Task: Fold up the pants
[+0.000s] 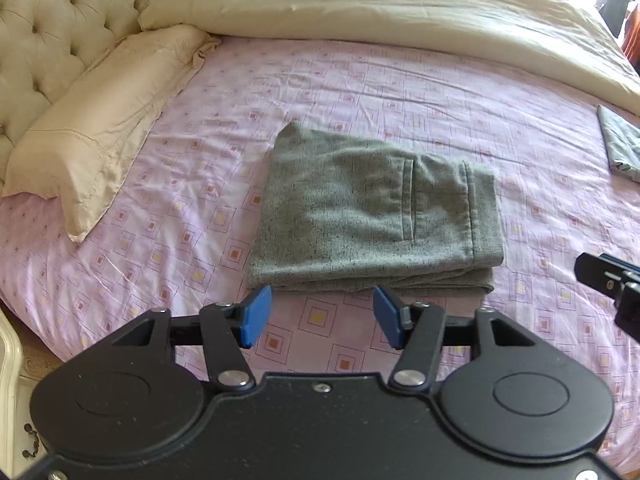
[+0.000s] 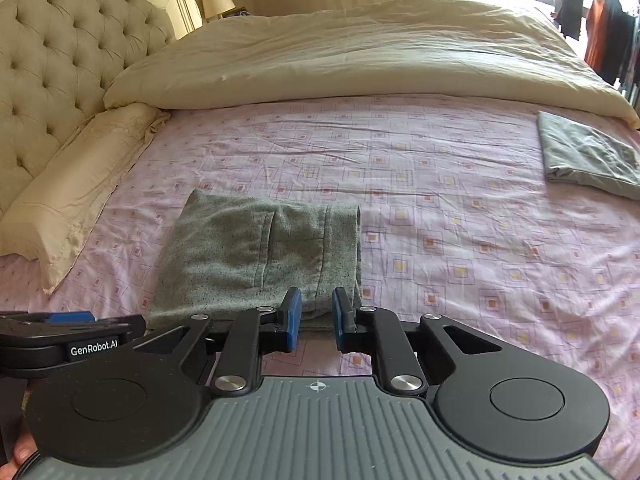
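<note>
The grey pants (image 1: 372, 212) lie folded into a thick rectangle on the pink patterned bed sheet (image 1: 160, 240), a back pocket facing up. My left gripper (image 1: 322, 314) hovers just short of their near edge, jaws wide apart and empty. In the right wrist view the same pants (image 2: 260, 256) sit left of centre. My right gripper (image 2: 316, 316) hangs over their near right corner with a narrow gap between its blue pads (image 2: 292, 316) and no cloth pinched. The right gripper's tip shows at the left view's right edge (image 1: 612, 284).
Another folded grey garment (image 2: 588, 152) lies at the far right of the sheet. A cream duvet (image 2: 340, 52) is bunched along the far side. A pillow (image 1: 100, 120) and tufted headboard (image 1: 40, 20) are on the left. Clothes hang by the window (image 2: 608, 36).
</note>
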